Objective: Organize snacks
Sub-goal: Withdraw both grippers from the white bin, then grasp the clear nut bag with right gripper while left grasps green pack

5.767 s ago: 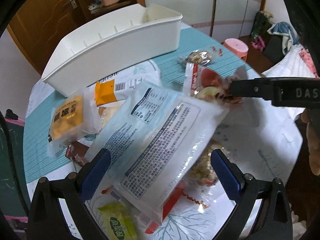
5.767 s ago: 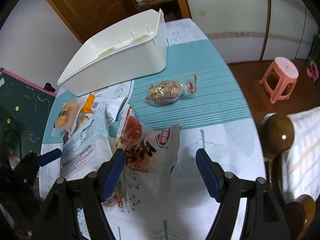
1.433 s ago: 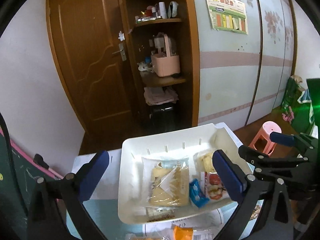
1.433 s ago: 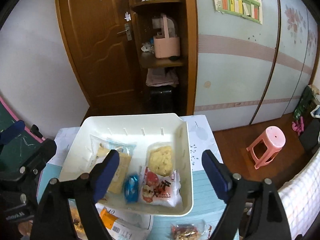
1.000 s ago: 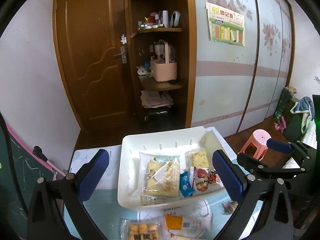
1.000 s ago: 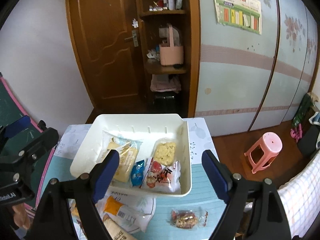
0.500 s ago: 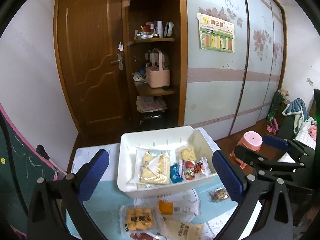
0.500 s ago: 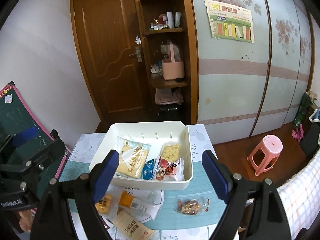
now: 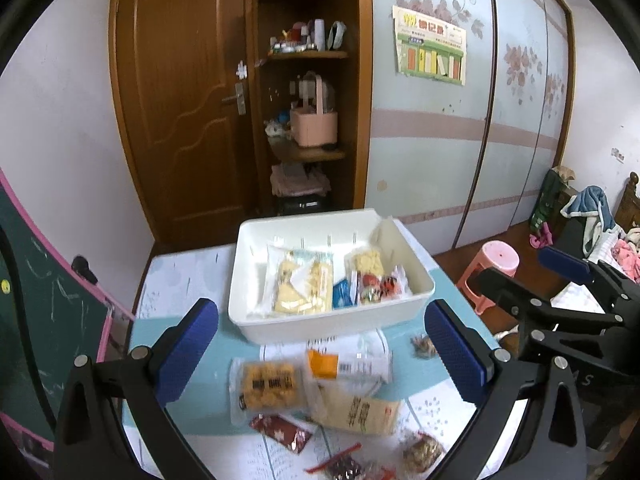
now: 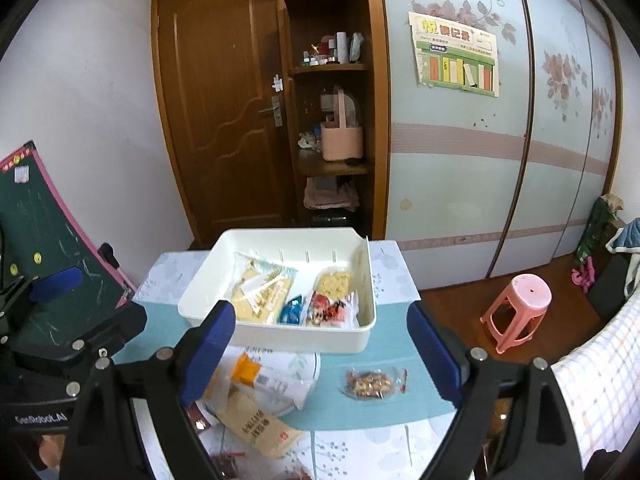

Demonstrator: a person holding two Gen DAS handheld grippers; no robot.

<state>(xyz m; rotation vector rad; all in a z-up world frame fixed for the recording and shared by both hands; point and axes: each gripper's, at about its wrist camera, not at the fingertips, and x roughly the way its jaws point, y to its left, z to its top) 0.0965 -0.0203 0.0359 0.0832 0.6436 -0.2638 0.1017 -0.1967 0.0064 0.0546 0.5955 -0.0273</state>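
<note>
Table (image 9: 180, 280): 1 white bin (image 9: 320, 320), 4 snack packets (image 9: 298, 284) inside.

"GenRobot.AI" on left gripper (image 10: 56, 280)

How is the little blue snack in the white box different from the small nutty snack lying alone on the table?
The little blue snack has a solid blue wrapper; the nutty snack has a clear wrapper showing brown bits, with red at its ends. The blue snack sits inside the white box, squeezed between other packets; the nutty snack lies alone on the teal tablecloth, in front of the box. Both are small wrapped snacks, and neither is held.
</note>
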